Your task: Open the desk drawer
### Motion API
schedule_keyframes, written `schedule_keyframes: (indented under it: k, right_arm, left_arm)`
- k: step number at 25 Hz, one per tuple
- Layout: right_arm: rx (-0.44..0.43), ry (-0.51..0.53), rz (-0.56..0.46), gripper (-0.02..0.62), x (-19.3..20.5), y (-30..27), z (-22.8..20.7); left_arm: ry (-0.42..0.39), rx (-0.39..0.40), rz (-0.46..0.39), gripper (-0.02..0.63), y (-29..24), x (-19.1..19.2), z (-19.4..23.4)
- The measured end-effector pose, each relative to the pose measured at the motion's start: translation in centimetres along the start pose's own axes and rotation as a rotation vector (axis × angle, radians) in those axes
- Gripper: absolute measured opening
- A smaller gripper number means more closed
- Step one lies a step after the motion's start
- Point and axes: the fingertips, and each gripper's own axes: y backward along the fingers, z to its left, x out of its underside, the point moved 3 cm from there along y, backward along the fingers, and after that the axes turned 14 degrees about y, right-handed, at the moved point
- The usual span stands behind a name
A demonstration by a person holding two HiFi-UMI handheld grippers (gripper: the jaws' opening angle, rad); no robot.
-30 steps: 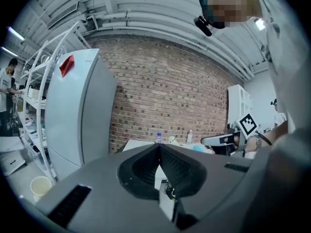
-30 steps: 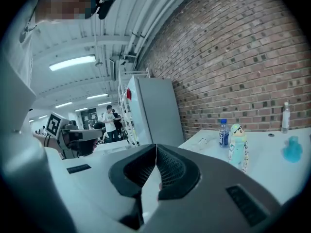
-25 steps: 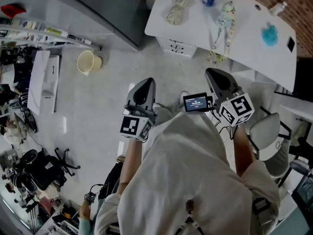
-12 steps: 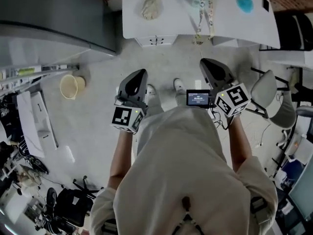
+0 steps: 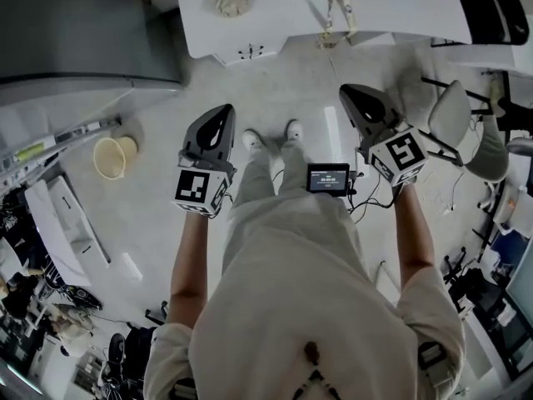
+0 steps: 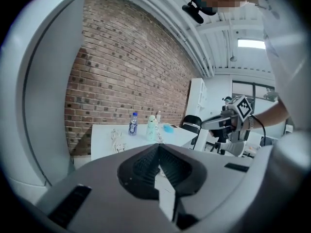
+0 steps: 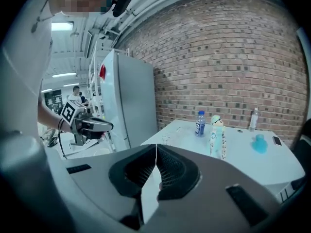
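White desk [image 5: 283, 11] stands against a brick wall [image 7: 233, 57], at the far side of a pale grey floor [image 5: 158, 215]. Under the desk, near its left end in the head view, sits the drawer box [image 5: 247, 54]. Its drawers look shut.

On the desk stand a bottle [image 7: 200, 123], a tall toy [image 7: 217, 132] and a small blue thing [image 7: 259, 143]. A big grey fridge [image 7: 133, 101] is left of the desk and a chair [image 5: 454, 115] is right of it. A cream bowl [image 5: 110, 157] lies on the floor, well away from the desk.

Both tools are held in the air, well short of the desk, pointing at it. The left gripper [image 5: 222, 109] has its jaws pressed together with nothing in them. The right gripper [image 5: 346, 91] is the same.
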Motion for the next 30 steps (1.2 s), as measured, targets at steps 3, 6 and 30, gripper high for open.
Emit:
schedule_keyframes:
  k: [3,6,30]
  right_arm:
    - [-0.037,0.035,0.020,0.026,2.2,-2.1,-0.9]
    - [-0.105,0.108,0.054,0.026,5.0,-4.8,-1.5]
    - [-0.171,0.337,0.314,0.026,39.7,-31.0,4.5]
  left_arm:
    - [-0.025,0.007,0.035,0.006,-1.8,1.7,0.5]
    - [-0.079,0.003,0.079,0.006,-4.1,4.1,0.8]
    - [-0.254,-0.006,0.424,0.006,-19.8,35.7,18.3]
